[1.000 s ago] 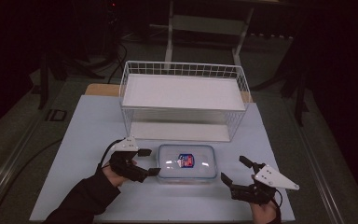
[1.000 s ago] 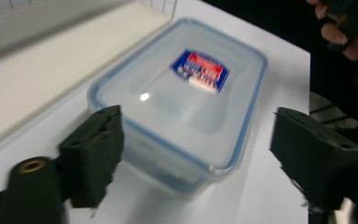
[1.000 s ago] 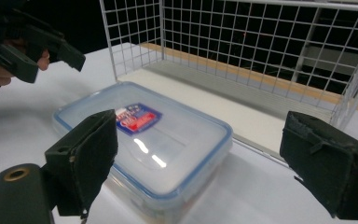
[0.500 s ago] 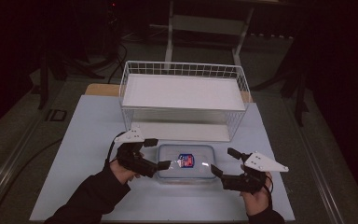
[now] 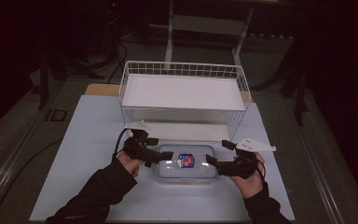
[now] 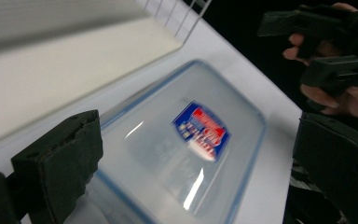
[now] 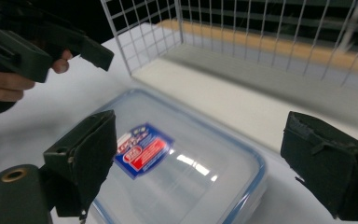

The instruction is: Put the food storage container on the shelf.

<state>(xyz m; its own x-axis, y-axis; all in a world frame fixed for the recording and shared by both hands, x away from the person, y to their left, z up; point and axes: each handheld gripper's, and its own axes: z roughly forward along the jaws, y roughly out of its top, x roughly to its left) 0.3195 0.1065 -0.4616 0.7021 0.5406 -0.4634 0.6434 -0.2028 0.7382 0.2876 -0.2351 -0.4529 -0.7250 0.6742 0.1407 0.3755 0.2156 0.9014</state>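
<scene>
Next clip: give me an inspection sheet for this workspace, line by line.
Surface: pale table top, dimly lit.
Job's things: clear lidded container with a red and blue label, flat near the front edge; white wire basket behind it, apart from it.
Clutter: nothing seen.
Grippers: left tongs open, jaws have just been opening, at the container's left end; right tongs open at its right end. In both gripper views the container lies between the jaws with the pads clear of it.
Cables: a black cable at the left tongs.
Surroundings: dark room, metal stand legs behind.
</scene>
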